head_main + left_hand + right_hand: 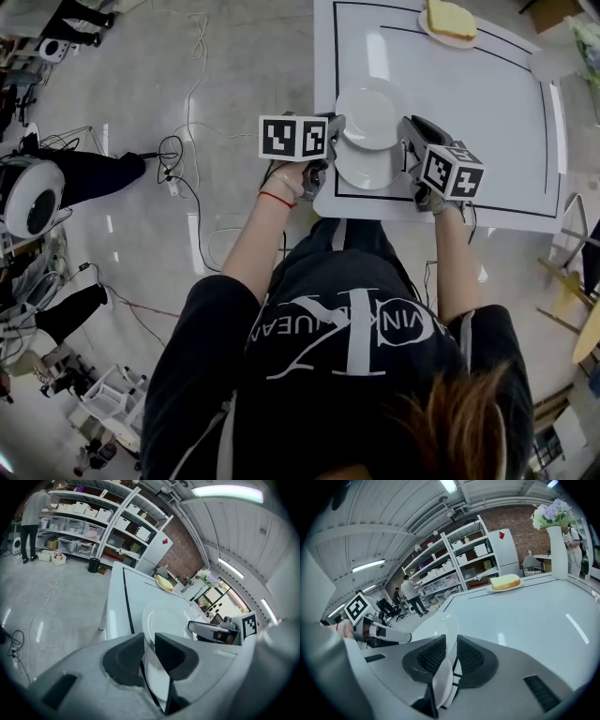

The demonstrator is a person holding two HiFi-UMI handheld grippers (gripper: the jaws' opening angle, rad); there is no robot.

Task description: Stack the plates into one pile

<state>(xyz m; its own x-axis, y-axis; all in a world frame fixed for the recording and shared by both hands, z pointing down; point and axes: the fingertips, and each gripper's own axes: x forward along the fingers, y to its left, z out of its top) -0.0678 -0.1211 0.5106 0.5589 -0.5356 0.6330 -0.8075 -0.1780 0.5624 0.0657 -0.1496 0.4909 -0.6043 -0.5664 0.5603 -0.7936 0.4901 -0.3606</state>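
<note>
Two white plates lie overlapped near the front edge of the white table [497, 141]: a far plate [372, 111] and a near plate [364, 169]. My left gripper [336, 133] sits at their left side and is shut on a white plate rim [157, 677] in the left gripper view [149, 641]. At their right side my right gripper [410, 142] is closed as well; in the right gripper view [451, 644] two white rims [440, 681] show between its pads. Each gripper appears across the plates in the other's view.
A small plate with a yellow slab [448, 21] stands at the table's far edge. A vase of flowers [555, 522] stands at the far right corner. Cables [173, 173] trail on the floor left of the table. Shelving [89, 527] and standing people are far off.
</note>
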